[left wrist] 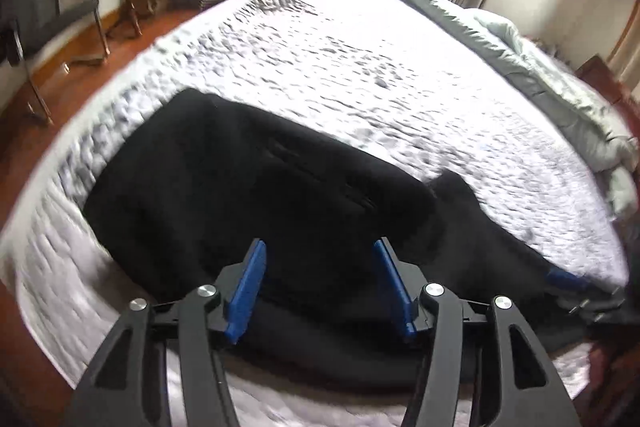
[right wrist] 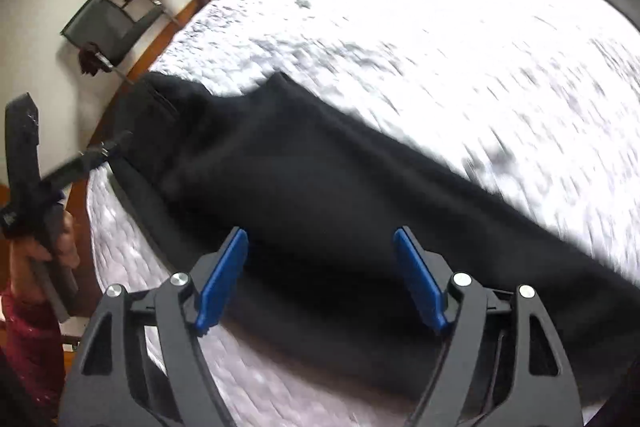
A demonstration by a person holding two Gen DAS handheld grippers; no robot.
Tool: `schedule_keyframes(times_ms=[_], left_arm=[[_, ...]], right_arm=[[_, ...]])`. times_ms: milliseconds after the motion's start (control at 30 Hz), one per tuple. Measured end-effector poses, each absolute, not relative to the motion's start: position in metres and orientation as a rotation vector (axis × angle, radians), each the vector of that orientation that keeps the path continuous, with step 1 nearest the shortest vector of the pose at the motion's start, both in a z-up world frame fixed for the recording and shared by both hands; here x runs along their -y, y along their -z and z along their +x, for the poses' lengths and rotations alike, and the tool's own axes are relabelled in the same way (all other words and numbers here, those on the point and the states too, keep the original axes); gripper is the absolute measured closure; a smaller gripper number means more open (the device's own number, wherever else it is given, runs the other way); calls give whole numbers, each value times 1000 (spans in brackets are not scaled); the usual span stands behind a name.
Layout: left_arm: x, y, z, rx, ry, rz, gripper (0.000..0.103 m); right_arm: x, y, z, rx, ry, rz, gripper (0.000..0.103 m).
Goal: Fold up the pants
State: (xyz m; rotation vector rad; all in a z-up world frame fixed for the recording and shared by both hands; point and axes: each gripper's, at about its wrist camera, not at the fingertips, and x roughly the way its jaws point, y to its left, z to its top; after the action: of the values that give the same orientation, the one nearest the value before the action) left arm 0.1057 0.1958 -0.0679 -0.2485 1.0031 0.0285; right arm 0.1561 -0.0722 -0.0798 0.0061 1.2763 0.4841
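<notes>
Both claws are hanging open and empty: left claw (left wrist: 320, 255), right claw (right wrist: 322, 243). Beneath them black fabric pants (right wrist: 320, 187) are lying lengthwise-folded on the white quilted bed (left wrist: 360, 67), crosswise folds remaining.

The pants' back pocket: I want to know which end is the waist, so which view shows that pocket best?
The left wrist view. The back pocket sits mid-frame on the black pants, its slit lines readable. In the right wrist view the pocket is small, far off at the garment's left end, and blurred.
</notes>
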Motion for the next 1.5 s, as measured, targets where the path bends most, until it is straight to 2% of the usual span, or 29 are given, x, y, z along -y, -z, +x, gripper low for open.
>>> schedule_keyframes(times_ms=[200, 367, 400, 433, 467, 500, 533, 667, 900, 967, 1033, 1133, 1267, 1400, 1500], left_arm=[[-228, 100, 133, -1097, -99, -239, 45], [-237, 98, 124, -1062, -78, -255, 40], [-239, 100, 121, -1062, -74, -250, 40], [-241, 103, 117, -1054, -66, -259, 40], [-243, 103, 112, -1042, -66, -270, 40], [-242, 104, 112, -1034, -68, -276, 40], [-243, 107, 111, -1025, -72, -276, 40], [-242, 109, 104, -985, -102, -272, 40], [-249, 120, 107, -985, -98, -300, 39], [-247, 117, 107, -998, -97, -285, 40], [-243, 110, 107, -1013, -114, -267, 40], [-231, 93, 100, -998, -95, -332, 37], [-177, 86, 91, -988, 38, -314, 34], [-119, 108, 89, -1054, 143, -229, 31], [-93, 130, 88, -1060, 105, -107, 20]], right_arm=[[21, 103, 220, -1330, -489, -3, 27], [-13, 130, 257, -1380, -567, -24, 27], [-16, 132, 258, -1396, -601, -20, 34], [-17, 135, 261, -1412, -638, -13, 52], [-21, 138, 264, -1429, -674, -10, 62], [-23, 138, 265, -1432, -695, -21, 88], [-26, 137, 268, -1434, -715, -32, 95], [-15, 111, 272, -1335, -701, 15, 100], [-12, 152, 282, -1398, -565, 25, 96], [-3, 138, 279, -1373, -578, 44, 85], [11, 117, 271, -1331, -587, 31, 66], [62, 72, 242, -1239, -561, 15, 66], [136, 44, 196, -1196, -459, 42, 66], [184, 60, 140, -1205, -397, 68, 60], [210, 100, 120, -1279, -307, 91, 59]])
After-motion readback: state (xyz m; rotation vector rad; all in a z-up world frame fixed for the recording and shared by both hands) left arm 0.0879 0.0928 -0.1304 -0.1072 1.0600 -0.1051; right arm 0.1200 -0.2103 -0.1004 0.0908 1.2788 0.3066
